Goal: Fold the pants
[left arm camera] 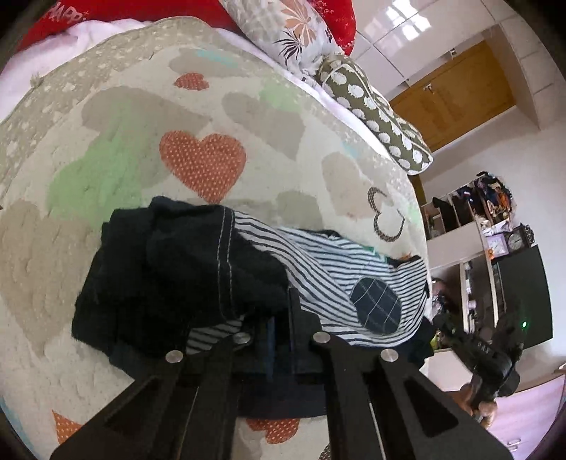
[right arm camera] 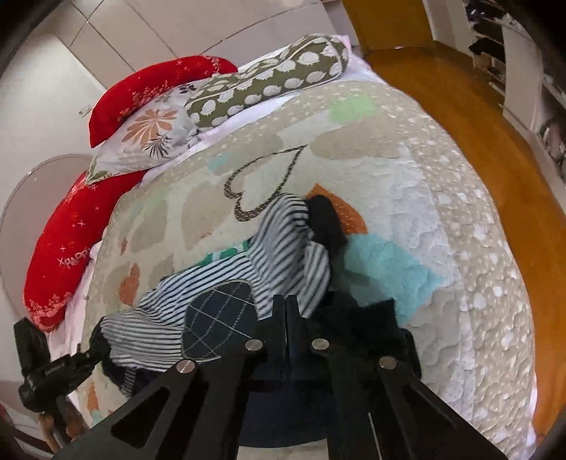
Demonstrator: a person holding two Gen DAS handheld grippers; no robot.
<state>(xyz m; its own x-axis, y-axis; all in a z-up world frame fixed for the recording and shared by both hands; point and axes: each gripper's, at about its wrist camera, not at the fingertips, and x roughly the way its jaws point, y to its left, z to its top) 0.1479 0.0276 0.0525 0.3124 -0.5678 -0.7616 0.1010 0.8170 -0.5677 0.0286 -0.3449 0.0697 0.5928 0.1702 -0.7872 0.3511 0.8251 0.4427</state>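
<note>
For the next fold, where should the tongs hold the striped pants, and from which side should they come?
Probably at the dark cuff that ends the far leg of the striped pants, coming from above. That leg lies bunched and twisted on the quilt, and the cuff is thick and lies at its free end. Both the left tongs and right tongs look shut on fabric.

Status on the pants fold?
Left gripper shut on pants. Right gripper shut on pants too. Pants bunched on quilt, unfolded. Nothing in the way.

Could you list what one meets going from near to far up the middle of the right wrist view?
Right gripper → striped pants → outlined heart on the quilt → spotted olive bolster → white wall panels.
</note>
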